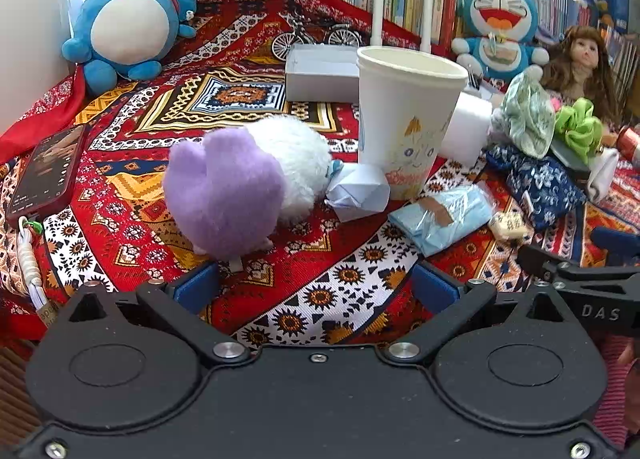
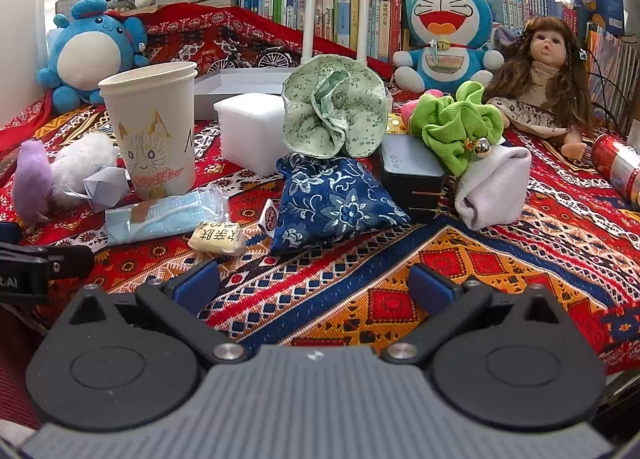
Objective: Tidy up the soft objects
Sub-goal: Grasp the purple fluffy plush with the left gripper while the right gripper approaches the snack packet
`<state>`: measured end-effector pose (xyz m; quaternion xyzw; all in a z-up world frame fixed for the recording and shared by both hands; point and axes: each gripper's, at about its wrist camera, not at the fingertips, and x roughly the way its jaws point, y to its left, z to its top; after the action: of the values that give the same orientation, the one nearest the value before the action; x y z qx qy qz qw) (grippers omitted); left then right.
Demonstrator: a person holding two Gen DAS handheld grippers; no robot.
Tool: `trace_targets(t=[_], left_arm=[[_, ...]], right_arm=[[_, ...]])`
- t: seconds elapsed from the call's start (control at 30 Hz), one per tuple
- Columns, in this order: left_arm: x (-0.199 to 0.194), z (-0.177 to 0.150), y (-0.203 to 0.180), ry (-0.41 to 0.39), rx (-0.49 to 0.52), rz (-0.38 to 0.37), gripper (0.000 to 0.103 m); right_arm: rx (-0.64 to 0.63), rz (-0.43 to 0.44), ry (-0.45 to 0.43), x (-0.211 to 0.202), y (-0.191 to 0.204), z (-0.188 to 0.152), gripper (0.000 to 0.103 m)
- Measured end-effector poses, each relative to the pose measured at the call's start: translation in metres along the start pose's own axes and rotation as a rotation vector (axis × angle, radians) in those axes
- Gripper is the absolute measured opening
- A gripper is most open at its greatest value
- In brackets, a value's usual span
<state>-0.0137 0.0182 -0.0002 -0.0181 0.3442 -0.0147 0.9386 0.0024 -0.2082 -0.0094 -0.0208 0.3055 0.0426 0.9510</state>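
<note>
Closest to the lens in both views are the tongs themselves: the left gripper point(image 1: 316, 285) and right gripper point(image 2: 314, 283) both sit spread wide with nothing between the blue pads, low over the patterned cloth point(image 2: 460, 279). Just past the left one, centre-left of its frame, is the purple and white plush point(image 1: 244, 183), touching a folded paper lump point(image 1: 358, 191) that's right by the paper cup point(image 1: 404, 119). In the right view the blue floral pouch point(image 2: 336, 203) is dead centre, with the green floral scrunchie point(image 2: 334, 115) behind it and the lime scrunchie point(image 2: 456, 131) and white sock point(image 2: 492, 187) at centre right. My worry: dragging the plush could tip that cup, it looks light and tall. Pulling the pouch might shift the dark charger point(image 2: 408, 175) marked "65W". Other readable bits: "DAS" on the gripper at lower right of the left view, and Chinese characters on the snack packet point(image 2: 218, 239)
</note>
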Motion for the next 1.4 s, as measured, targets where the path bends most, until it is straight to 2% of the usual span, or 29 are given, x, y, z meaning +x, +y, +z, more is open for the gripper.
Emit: trace_targets(t=[0.23, 0.5, 0.67, 0.97, 1.13, 1.23, 1.3, 1.4], left_arm=[[-0.017, 0.006, 0.008, -0.083, -0.019, -0.012, 0.101], [-0.029, 0.016, 0.015, -0.161, -0.021, 0.019, 0.101], [-0.025, 0.019, 0.021, -0.158, -0.029, 0.035, 0.100], [-0.016, 0.022, 0.026, -0.162, -0.028, 0.072, 0.100], [-0.015, 0.022, 0.031, -0.178, -0.024, 0.107, 0.100], [-0.011, 0.021, 0.037, -0.178, -0.024, 0.125, 0.100], [-0.004, 0.020, 0.043, -0.156, -0.048, 0.139, 0.100], [0.001, 0.019, 0.052, -0.134, -0.096, 0.121, 0.099]], right_arm=[[0.004, 0.008, 0.022, 0.001, -0.001, 0.005, 0.103], [0.032, 0.063, -0.017, -0.007, -0.004, 0.007, 0.103], [0.023, 0.107, -0.050, -0.014, -0.002, 0.009, 0.102], [-0.030, 0.162, -0.068, -0.015, 0.013, 0.011, 0.089], [-0.044, 0.179, -0.076, -0.016, 0.020, 0.012, 0.077], [-0.071, 0.211, -0.081, -0.018, 0.025, 0.011, 0.074], [-0.088, 0.221, -0.084, -0.019, 0.028, 0.010, 0.073], [-0.092, 0.233, -0.077, -0.018, 0.031, 0.010, 0.071]])
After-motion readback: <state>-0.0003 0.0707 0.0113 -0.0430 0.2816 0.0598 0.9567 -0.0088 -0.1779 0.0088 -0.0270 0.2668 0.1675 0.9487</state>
